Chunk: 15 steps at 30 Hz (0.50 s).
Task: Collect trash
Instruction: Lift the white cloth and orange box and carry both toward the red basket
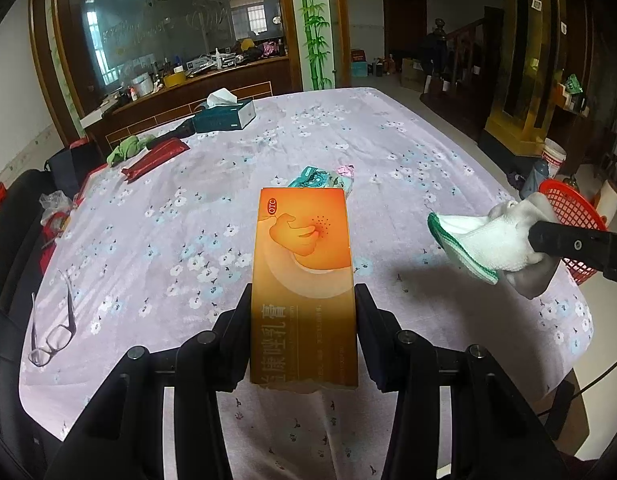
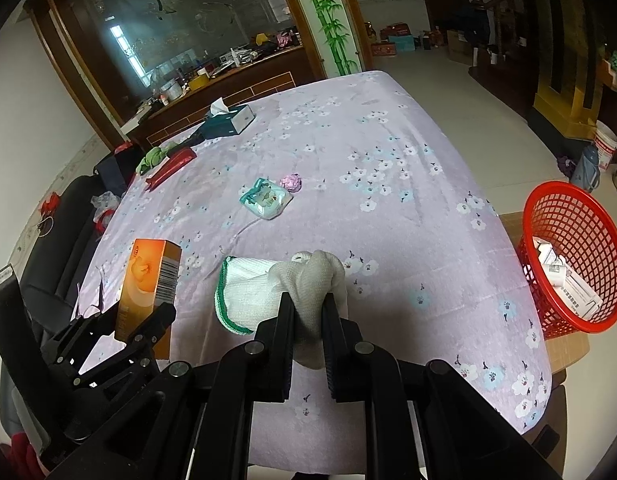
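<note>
My left gripper (image 1: pixel 304 300) is shut on a tall orange medicine box (image 1: pixel 304 264), held above the flowered tablecloth; the same orange box (image 2: pixel 150 280) appears at the lower left in the right wrist view. My right gripper (image 2: pixel 307 304) is shut on a white work glove with a green cuff (image 2: pixel 268 288), and that glove (image 1: pixel 480 236) hangs at the right in the left wrist view. A teal wipes packet (image 2: pixel 266 198) and a crumpled pink wrapper (image 2: pixel 291 181) lie mid-table. The red mesh basket (image 2: pixel 588 320) stands off the table's right edge with white boxes inside.
Eyeglasses (image 1: pixel 56 328) lie near the table's left edge. A tissue box (image 2: pixel 230 118), a red pouch (image 2: pixel 172 168) and a green cloth (image 2: pixel 154 157) sit at the far left. A wooden counter with clutter runs behind. A white bucket (image 2: pixel 606 144) stands on the floor.
</note>
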{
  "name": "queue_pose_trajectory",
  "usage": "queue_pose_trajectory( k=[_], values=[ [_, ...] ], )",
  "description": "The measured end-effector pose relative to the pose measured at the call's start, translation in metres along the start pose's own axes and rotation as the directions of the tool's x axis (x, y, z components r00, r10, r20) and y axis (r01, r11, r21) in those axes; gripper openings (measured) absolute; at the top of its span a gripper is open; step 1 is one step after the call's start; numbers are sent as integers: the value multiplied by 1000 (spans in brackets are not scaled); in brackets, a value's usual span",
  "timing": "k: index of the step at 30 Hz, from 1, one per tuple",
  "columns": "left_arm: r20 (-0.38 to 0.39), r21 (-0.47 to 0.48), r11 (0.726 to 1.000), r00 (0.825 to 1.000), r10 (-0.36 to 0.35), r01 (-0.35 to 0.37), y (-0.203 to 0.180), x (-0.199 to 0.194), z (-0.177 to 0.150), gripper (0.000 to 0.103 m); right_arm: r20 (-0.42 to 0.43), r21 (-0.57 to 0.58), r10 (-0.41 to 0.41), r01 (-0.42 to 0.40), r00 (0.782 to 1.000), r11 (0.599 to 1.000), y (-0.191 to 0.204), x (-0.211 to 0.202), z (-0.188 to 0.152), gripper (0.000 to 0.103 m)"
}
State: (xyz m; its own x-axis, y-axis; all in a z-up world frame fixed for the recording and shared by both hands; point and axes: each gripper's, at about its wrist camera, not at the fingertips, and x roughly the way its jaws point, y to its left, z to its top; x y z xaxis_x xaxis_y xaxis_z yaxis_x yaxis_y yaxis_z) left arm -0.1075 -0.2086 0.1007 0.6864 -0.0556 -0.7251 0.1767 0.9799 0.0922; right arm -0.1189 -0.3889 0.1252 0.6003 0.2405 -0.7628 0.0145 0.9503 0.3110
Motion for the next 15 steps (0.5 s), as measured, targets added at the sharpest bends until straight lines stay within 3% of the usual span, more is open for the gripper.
queue_pose_trajectory(
  k=[15],
  values=[
    [6,20,1000,1000,15,-15,-1,1,-1,45,-8,-9,-2,2,1000,1000,2,6,1,14]
  ],
)
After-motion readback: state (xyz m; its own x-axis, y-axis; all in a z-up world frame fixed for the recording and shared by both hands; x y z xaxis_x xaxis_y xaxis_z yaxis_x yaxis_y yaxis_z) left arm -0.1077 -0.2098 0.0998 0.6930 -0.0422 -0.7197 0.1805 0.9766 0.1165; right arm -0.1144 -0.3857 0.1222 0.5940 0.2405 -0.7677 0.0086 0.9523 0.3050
